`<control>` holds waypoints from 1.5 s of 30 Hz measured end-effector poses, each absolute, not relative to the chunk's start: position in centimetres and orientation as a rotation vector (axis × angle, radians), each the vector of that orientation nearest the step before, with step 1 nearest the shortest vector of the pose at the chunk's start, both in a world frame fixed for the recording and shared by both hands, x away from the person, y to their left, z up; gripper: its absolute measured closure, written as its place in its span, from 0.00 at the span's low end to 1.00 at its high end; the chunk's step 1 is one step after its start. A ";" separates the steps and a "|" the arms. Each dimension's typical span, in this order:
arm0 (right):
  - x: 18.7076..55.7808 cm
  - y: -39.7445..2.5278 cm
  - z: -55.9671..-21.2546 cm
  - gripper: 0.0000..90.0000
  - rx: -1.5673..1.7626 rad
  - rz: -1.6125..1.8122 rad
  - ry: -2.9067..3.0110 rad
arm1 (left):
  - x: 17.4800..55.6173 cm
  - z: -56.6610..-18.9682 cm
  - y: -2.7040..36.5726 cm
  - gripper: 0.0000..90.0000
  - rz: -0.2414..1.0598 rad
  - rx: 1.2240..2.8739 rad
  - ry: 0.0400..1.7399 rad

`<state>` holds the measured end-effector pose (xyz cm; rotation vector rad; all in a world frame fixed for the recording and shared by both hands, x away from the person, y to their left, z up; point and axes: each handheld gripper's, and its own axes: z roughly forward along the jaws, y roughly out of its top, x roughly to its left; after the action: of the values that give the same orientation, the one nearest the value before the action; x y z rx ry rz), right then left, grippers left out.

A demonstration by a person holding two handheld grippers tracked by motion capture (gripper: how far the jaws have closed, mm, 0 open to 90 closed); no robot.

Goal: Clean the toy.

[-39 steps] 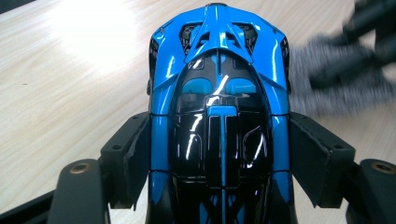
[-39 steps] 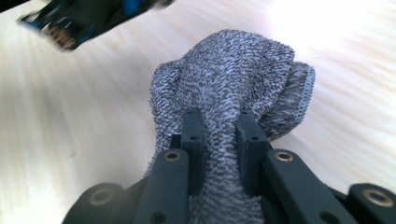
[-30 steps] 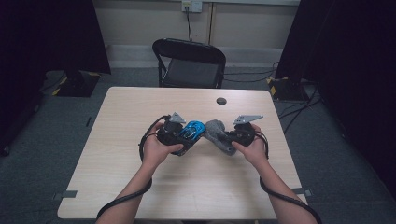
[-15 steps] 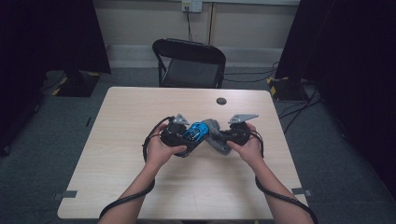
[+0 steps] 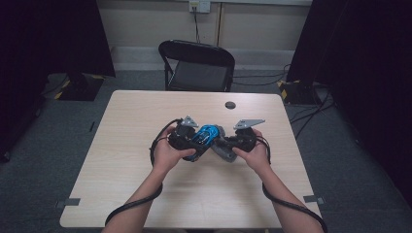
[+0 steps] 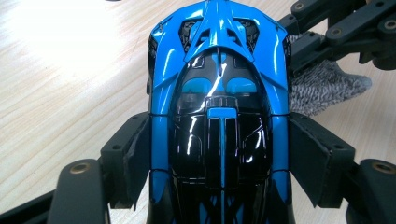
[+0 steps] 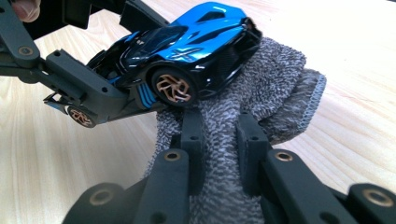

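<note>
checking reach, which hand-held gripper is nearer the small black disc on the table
Right. The right hand-held gripper sits just below the disc; the left hand-held gripper is below it and further left.

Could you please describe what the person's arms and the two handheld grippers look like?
Both forearms are bare, with no sleeves in view. The left claw and right claw are black, built from jointed links with brass-coloured pivot pins and flat, matte pads. Each carries a grey triangular plate on top and trails a black cable.
</note>
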<state>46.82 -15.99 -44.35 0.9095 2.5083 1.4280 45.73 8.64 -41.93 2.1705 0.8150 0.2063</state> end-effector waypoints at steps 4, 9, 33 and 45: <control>46.8 -15.5 -44.4 0.86 0.903 1.428 2.523 | 45.8 -41.9 8.9 0.31 0.206 2.169 0.828; 46.9 -14.8 -44.5 0.86 0.894 1.440 2.531 | 46.0 -41.8 9.3 0.31 0.214 2.152 0.845; 45.7 -12.4 -45.4 0.86 0.863 1.478 2.576 | 46.8 -41.3 9.6 0.31 0.221 2.128 0.891; 45.1 -12.4 -45.5 0.86 0.862 1.473 2.588 | 47.4 -41.0 8.7 0.31 0.229 2.139 0.884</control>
<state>45.11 -12.42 -45.54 0.8624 2.5879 1.4731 47.43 8.70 -41.02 2.1387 0.8839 0.2294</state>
